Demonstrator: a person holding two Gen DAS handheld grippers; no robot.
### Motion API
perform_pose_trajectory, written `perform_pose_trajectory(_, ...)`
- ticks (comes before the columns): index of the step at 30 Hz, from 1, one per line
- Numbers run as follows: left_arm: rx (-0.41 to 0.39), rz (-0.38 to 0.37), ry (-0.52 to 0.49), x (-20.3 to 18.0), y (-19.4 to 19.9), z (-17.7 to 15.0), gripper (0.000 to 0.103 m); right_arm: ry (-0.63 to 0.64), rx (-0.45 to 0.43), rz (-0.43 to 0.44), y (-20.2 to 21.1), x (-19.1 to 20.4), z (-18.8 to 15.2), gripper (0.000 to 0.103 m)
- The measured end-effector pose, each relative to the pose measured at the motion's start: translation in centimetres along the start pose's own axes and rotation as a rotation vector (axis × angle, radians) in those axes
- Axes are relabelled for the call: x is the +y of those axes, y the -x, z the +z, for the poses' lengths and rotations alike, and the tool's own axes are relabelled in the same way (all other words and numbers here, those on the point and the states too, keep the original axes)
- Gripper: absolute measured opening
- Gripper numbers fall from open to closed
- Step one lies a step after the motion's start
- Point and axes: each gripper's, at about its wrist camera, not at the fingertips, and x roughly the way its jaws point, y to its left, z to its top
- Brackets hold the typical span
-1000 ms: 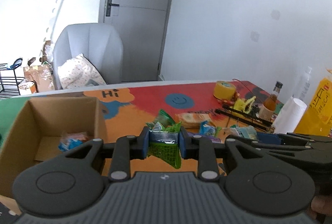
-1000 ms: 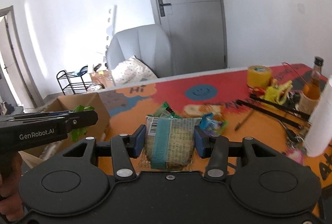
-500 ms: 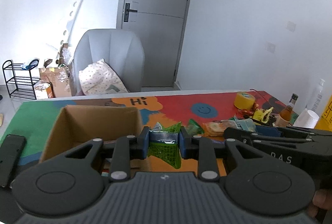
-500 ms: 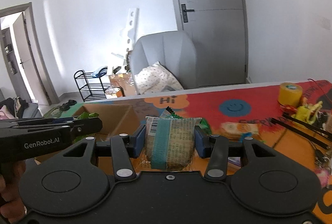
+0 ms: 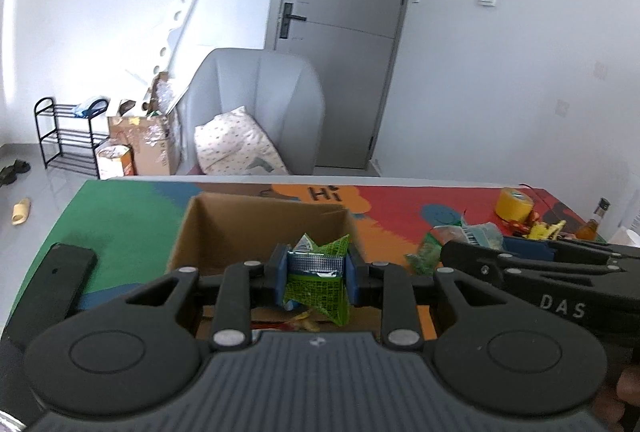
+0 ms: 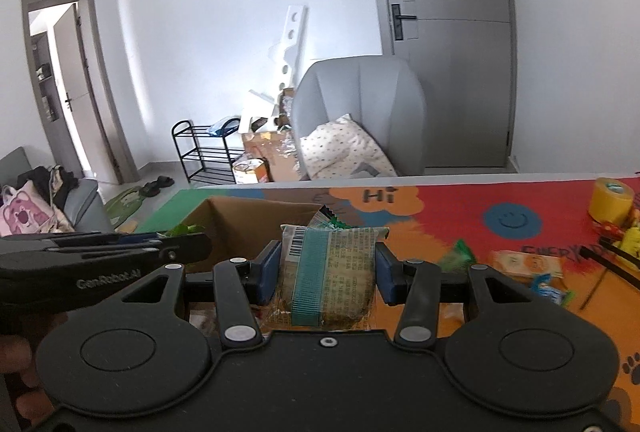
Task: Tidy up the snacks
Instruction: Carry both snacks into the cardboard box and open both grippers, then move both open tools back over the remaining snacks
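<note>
White walls, a grey door (image 5: 352,32) and a grey padded armchair (image 5: 256,104) holding a spotted cushion (image 5: 236,148) stand behind a table covered by a bright cartoon-printed mat (image 6: 460,204) in green, orange and red. On the mat sits an open brown cardboard box (image 5: 256,224), its far wall near the printed "Hi".

Left gripper (image 5: 316,274) has its blue pads clamped on a crumpled green snack packet with a silver sealed strip (image 5: 318,286), held in front of the box opening. Right gripper (image 6: 326,266) is clamped on a wider clear-wrapped snack pack with a teal stripe and a barcode (image 6: 328,272), and hangs just to the right of the box, beside the left one.

More loose snack packets (image 6: 524,264) lie scattered on the orange and red part of the mat to the right, well apart from the box. A yellow roll of tape (image 6: 610,200) stands near the table's far right, and a black flat phone-like slab (image 5: 60,280) lies on the green area at the left.
</note>
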Motion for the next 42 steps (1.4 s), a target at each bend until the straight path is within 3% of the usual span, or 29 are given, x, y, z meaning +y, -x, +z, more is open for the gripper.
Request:
perform_pose_trajectory(7,0.039,0.016,0.027,2.0,-1.1,-0.2,0.03,0.017,0.01,0.029,-1.0,1.5,0.6,0.046)
perform_pose_trajectory(17,0.034,0.064,0.077,3.7,0.0,-0.4,0.036,0.008,0.014,0.072,-2.1,2.3,1.4,0.046)
perform_pose_trajectory(20,0.032,0.075,0.089,4.1,0.3,-0.4,0.044,-0.01,0.006,0.101,-2.3,2.6,1.8,0.046)
perform_pose_trajectory(23,0.028,0.085,0.101,4.3,0.6,-0.4,0.052,-0.052,0.006,0.124,-2.3,2.3,1.9,0.057)
perform_pose_trajectory(28,0.022,0.088,0.099,4.0,0.9,-0.3,0.08,-0.103,0.004,0.092,-1.6,0.5,1.7,0.062)
perform_pose_trajectory(30,0.016,0.088,0.087,3.6,1.0,-0.3,0.085,-0.122,0.005,0.074,-1.3,-0.4,1.4,0.062)
perform_pose_trajectory(42,0.036,-0.003,0.024,-1.2,-0.1,-0.8,0.095,-0.19,0.021,-0.053,2.0,-6.4,-1.2,0.071)
